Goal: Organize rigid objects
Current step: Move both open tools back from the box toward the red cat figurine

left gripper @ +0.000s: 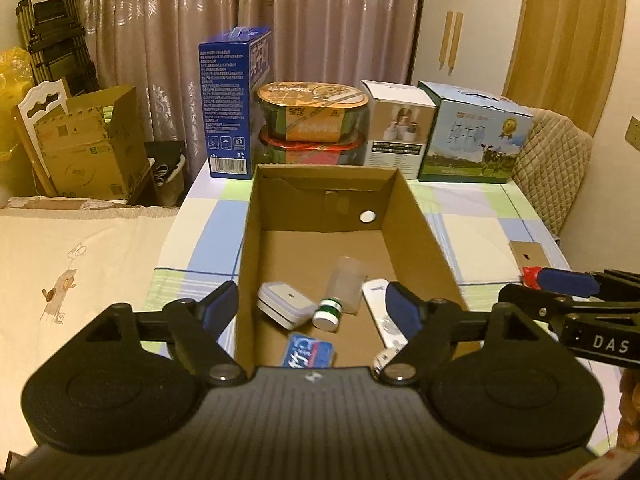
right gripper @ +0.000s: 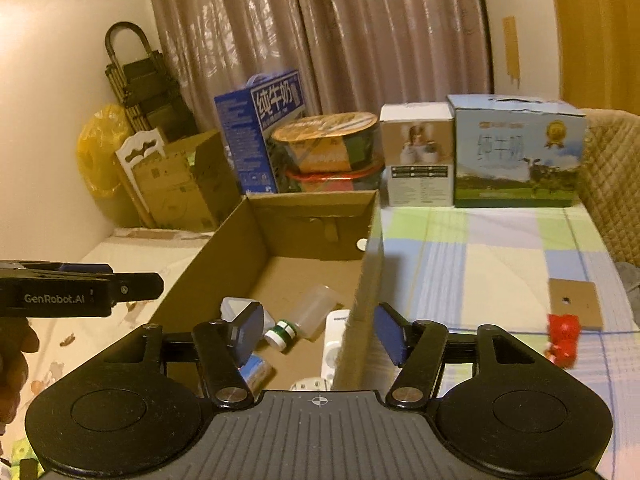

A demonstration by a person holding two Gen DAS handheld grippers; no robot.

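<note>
We found the open brown cardboard box point(left gripper: 416, 216) standing on the table under its pale checked cloth of green, blue and white squares point(left gripper: 472, 224), and both tongs hung above its near end. The left gripper point(left gripper: 310, 308) had its blue-padded jaws spread wide, with nothing pinched between them; the right gripper point(right gripper: 318, 336) also stood parted and empty, its jaws straddling the box's right wall without pressing on it. Inside the box, on its floor, lay the task's things close together: a small white lidded square container point(left gripper: 285, 305), a clear plastic bottle with a green and white cap point(left gripper: 340, 294) on its side just beside that container, a white remote-like handset point(left gripper: 382, 312) along the right wall, and a blue printed packet point(left gripper: 309, 352) nearest us. Outside the box, on the cloth to its right, we saw a small red toy figure point(right gripper: 563, 340) and, touching or just behind it, a flat square of brown card point(right gripper: 575, 304). Along the far edge of the table stood a tall blue milk carton point(left gripper: 228, 108), two stacked round instant-noodle tubs point(left gripper: 312, 120), a white product box point(left gripper: 400, 128) and a green and blue milk case with a handle point(left gripper: 476, 136). A hand point(right gripper: 14, 356) showed at the left edge of the right wrist view, holding the other tool.
</note>
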